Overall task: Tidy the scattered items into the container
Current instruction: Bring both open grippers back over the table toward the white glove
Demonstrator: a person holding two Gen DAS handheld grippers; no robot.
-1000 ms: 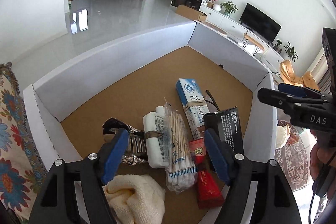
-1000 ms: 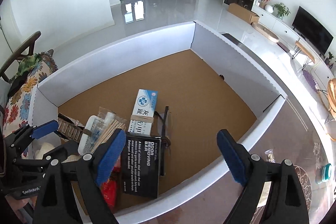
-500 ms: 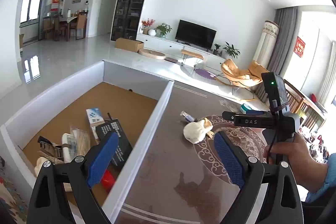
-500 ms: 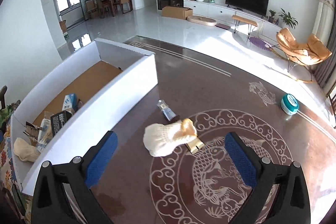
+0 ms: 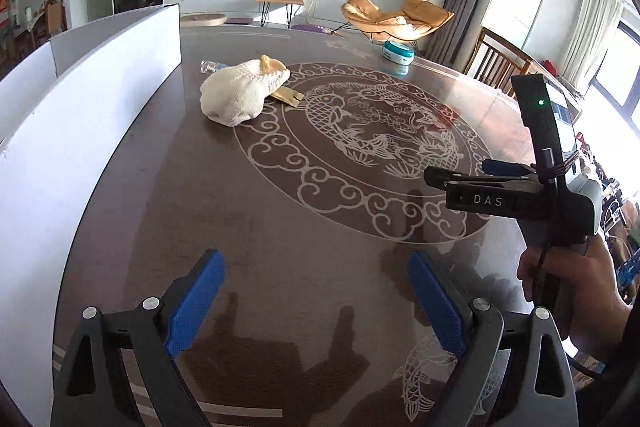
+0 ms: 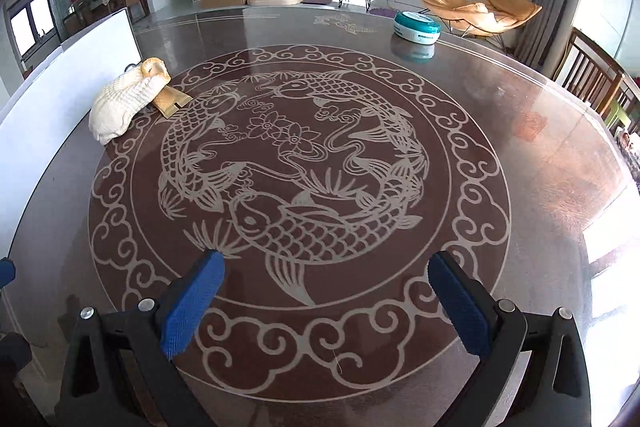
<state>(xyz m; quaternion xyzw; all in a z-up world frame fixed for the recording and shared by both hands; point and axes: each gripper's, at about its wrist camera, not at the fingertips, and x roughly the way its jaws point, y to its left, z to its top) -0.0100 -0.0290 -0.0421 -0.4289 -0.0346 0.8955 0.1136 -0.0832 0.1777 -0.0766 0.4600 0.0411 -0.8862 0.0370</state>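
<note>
A dark brown counter (image 6: 520, 147) with a pale carp-and-cloud pattern fills both views. The left gripper (image 5: 316, 295) hovers over bare counter, its blue fingers (image 5: 196, 303) spread wide with nothing between them. The right gripper (image 6: 326, 297), held in a hand (image 5: 572, 279), is likewise spread and empty. A cream knitted cloth (image 5: 240, 93) lies bunched on the counter beside the white container (image 5: 80, 99), partly covering a flat tan card (image 5: 289, 95); a small clear bottle (image 5: 210, 67) lies just behind it. A round teal-and-white tin (image 6: 417, 27) sits well apart near the counter's far edge.
</note>
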